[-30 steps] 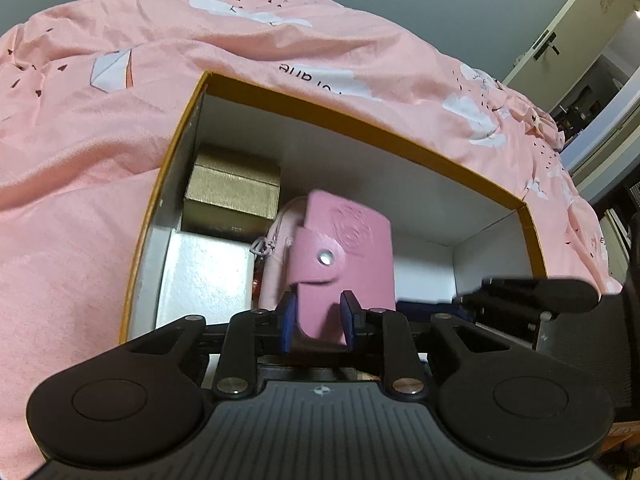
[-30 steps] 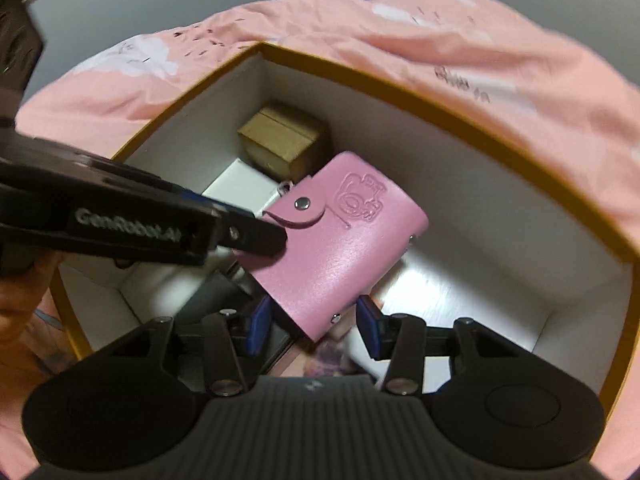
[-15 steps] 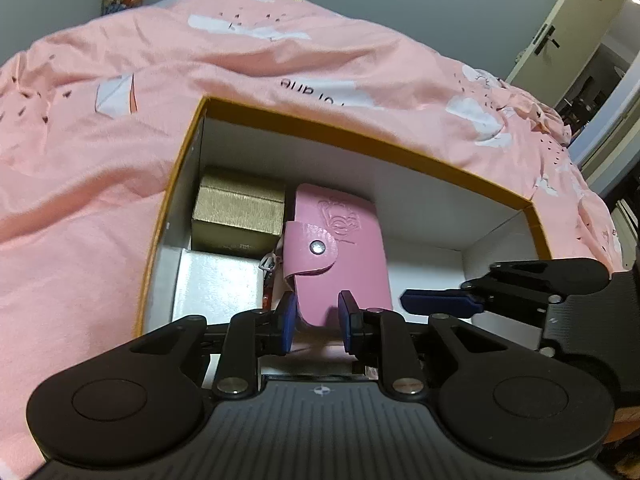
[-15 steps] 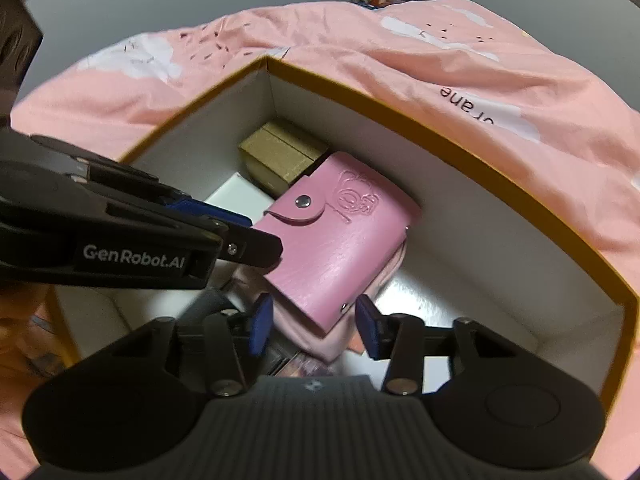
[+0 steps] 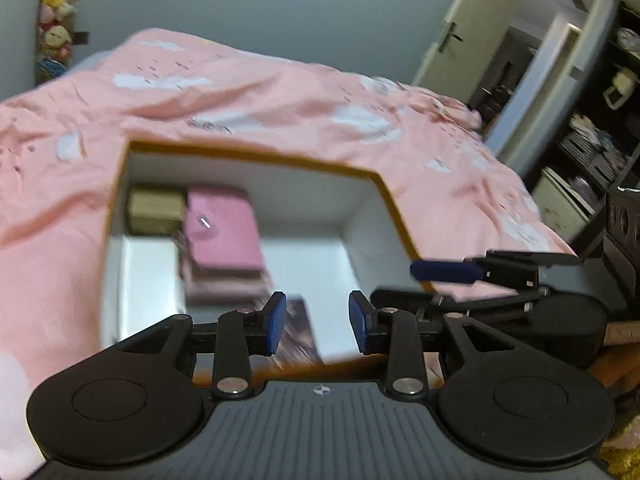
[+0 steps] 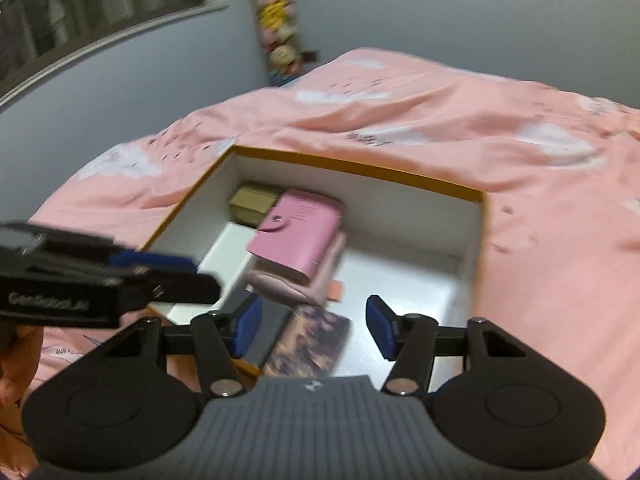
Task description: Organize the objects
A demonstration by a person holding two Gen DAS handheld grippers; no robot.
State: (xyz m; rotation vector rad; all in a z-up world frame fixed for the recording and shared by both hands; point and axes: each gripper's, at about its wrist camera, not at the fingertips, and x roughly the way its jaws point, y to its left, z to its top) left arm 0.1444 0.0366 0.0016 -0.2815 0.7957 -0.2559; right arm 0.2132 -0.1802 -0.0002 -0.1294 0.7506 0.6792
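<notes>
Both grippers released above the box, the pink card wallet lying inside it.

The left gripper (image 5: 316, 322) and right gripper (image 6: 314, 326) have their jaws opening with nothing between them. Ahead of and below both, the pink card wallet (image 6: 298, 236) rests on a paler pink pouch (image 6: 304, 284) inside the orange-rimmed box (image 6: 360, 168), a gold box (image 6: 254, 202) just beyond its left side, a patterned booklet (image 6: 308, 340) nearest the fingers. Pink bedding (image 6: 440, 112) surrounds the box.
</notes>
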